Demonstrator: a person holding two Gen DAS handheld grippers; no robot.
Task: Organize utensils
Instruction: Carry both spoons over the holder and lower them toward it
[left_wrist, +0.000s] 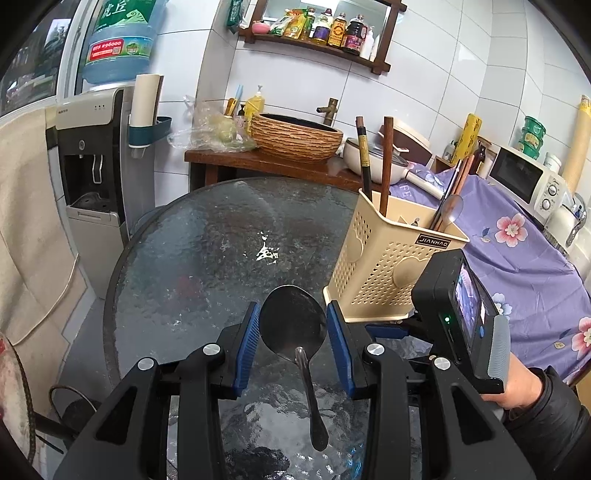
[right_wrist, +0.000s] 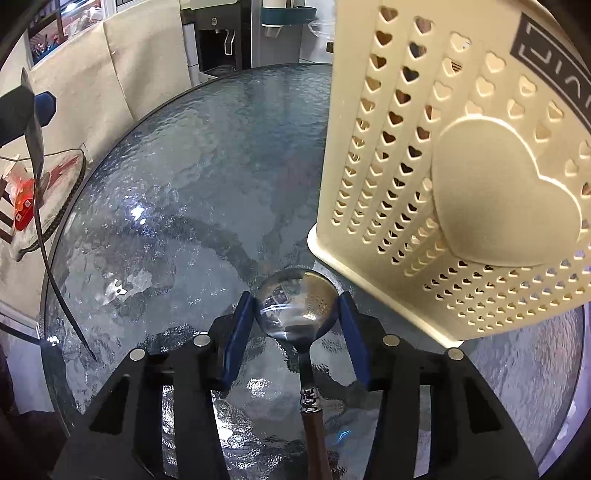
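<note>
The left tongs (left_wrist: 291, 332) clamp a steel spoon (left_wrist: 293, 321) by its bowl above the glass desk (left_wrist: 192, 240). The right tongs (right_wrist: 297, 314) grip a wooden-handled spoon (right_wrist: 297, 302) beside the cream holder (right_wrist: 461, 177); raise each above the rim, then lower it handle-first

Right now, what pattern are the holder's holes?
Small heart-shaped cutouts in the cream holder; right wrist view shows them best.
</note>
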